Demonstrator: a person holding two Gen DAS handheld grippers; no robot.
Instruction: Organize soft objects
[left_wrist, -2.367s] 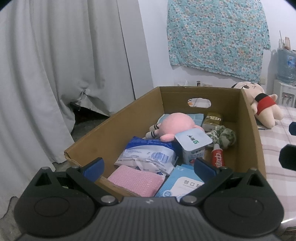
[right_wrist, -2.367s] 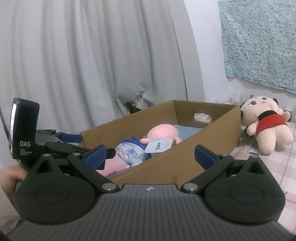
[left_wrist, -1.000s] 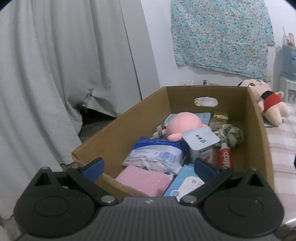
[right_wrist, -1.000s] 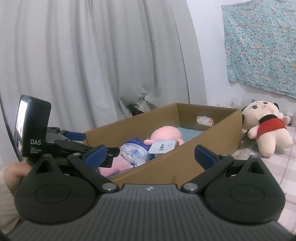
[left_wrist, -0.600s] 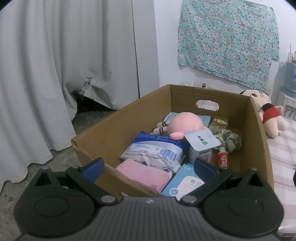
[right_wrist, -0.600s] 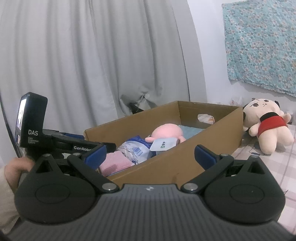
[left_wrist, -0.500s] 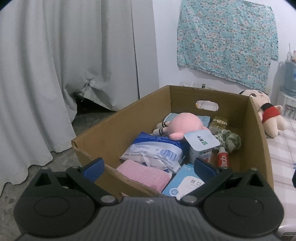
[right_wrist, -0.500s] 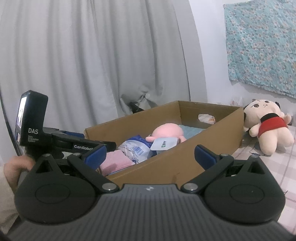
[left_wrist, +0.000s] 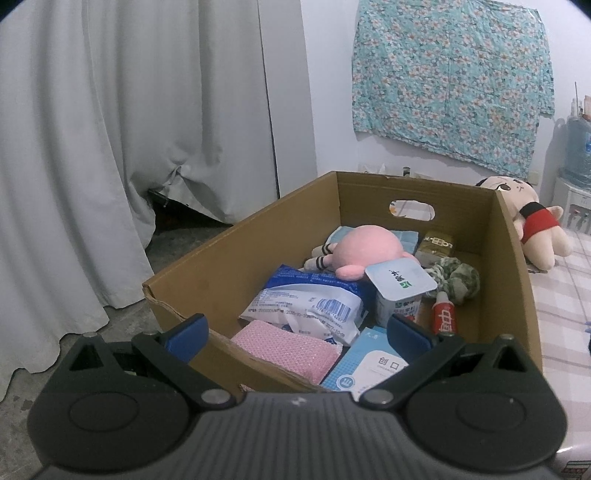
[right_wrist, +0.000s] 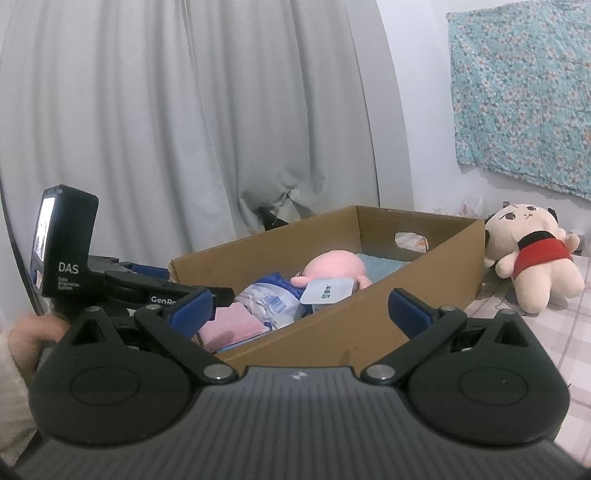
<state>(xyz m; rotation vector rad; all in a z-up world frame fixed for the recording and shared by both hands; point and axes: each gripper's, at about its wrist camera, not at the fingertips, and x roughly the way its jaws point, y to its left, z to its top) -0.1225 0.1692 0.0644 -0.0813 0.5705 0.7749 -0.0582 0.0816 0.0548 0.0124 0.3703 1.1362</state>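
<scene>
An open cardboard box (left_wrist: 236, 258) holds a pink plush (left_wrist: 364, 249), a pink sponge (left_wrist: 288, 350), a blue-white wipes pack (left_wrist: 306, 302), a yoghurt cup (left_wrist: 399, 291), a green scrunchie (left_wrist: 456, 275) and a red tube (left_wrist: 443, 315). My left gripper (left_wrist: 297, 332) is open and empty at the box's near edge, over the sponge. My right gripper (right_wrist: 299, 308) is open and empty, in front of the box's near side (right_wrist: 369, 314). A doll in a red shirt (right_wrist: 532, 254) lies outside the box, to its right.
Grey curtains (left_wrist: 110, 147) hang at the left and behind the box. A floral cloth (left_wrist: 447, 81) hangs on the wall. The box and doll rest on a checked sheet (right_wrist: 576, 332). The left gripper's body (right_wrist: 66, 251) shows in the right wrist view.
Both grippers have risen and shifted slightly, so the box sits a little lower and further right in view. Both stay open and empty. The box contents have not moved.
</scene>
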